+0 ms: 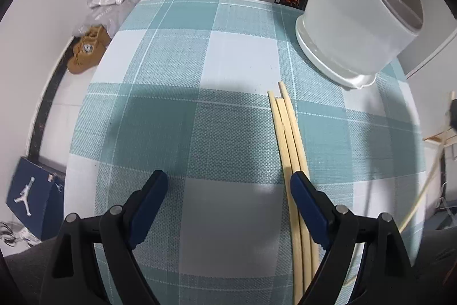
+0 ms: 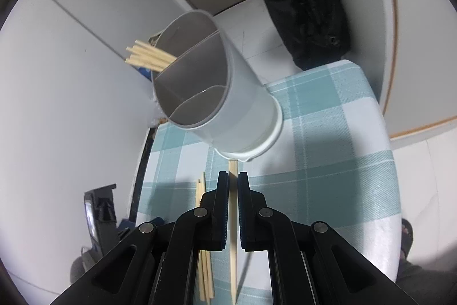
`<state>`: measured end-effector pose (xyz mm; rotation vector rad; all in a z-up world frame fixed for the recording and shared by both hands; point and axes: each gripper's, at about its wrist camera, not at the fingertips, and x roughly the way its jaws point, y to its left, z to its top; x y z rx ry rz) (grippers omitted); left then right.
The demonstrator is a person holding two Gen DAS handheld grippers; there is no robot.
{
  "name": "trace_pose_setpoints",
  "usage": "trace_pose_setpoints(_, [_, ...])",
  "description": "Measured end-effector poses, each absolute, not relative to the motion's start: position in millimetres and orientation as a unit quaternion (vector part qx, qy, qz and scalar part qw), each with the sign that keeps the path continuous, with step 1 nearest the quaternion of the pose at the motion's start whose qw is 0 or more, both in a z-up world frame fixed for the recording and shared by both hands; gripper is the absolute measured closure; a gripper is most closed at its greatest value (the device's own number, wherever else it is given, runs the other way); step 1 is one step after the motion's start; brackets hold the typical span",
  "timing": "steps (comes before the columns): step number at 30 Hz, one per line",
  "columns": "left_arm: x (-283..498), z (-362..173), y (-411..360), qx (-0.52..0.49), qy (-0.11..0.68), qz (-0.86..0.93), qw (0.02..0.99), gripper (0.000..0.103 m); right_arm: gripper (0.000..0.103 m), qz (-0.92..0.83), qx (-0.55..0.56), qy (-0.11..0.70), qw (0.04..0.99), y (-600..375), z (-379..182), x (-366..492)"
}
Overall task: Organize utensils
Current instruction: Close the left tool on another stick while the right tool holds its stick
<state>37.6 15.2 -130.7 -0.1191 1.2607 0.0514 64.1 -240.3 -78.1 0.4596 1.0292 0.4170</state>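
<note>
Chopsticks (image 1: 288,139): three are lying side by side on the checked worktop (image 1: 182,116), near the white holder (image 2: 228,93); a bunch is already sitting in the holder's far compartment. Right gripper (image 2: 233,182) is pinching one chopstick (image 2: 232,170), jaws nearly closed on it, tip aiming at the holder. Left gripper (image 1: 230,179) is hanging wide, holding nothing, one jaw over the loose three. Step looks like carry-to-holder; next is likely lifting over the rim, then letting go.

- Holder (image 1: 357,13): I lose its top beyond the frame edge.
- Loose chopsticks (image 1: 288,133) beside holder: my left gripper's finger (image 1: 308,202) hides their lower ends.
</note>
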Motion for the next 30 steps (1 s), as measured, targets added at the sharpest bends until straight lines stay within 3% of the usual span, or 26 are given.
trace_pose_setpoints(16, [56,-133,-4,0.038,0.592,0.032,0.804,0.019,0.098,0.183,0.236,0.439,0.848,-264,-54,61])
trace_pose_setpoints(18, [57,-132,-5,0.038,0.593,0.019,0.804,0.031,0.098,0.181,0.234,0.438,0.849,-265,-53,61])
trace_pose_setpoints(20, [62,-131,-5,0.026,0.599,0.005,0.800,0.050,0.098,0.179,0.231,0.436,0.851,-264,-53,63])
trace_pose_setpoints(22, [65,-130,-10,0.033,0.604,0.003,0.796,0.058,0.098,0.177,0.229,0.437,0.852,-264,-54,65])
trace_pose_setpoints(26, [71,-129,-22,0.052,0.614,-0.021,0.788,0.086,0.098,0.178,0.228,0.436,0.852,-263,-53,66])
trace_pose_setpoints(30, [75,-129,-20,0.041,0.610,-0.039,0.791,0.096,0.098,0.177,0.227,0.436,0.853,-262,-53,66])
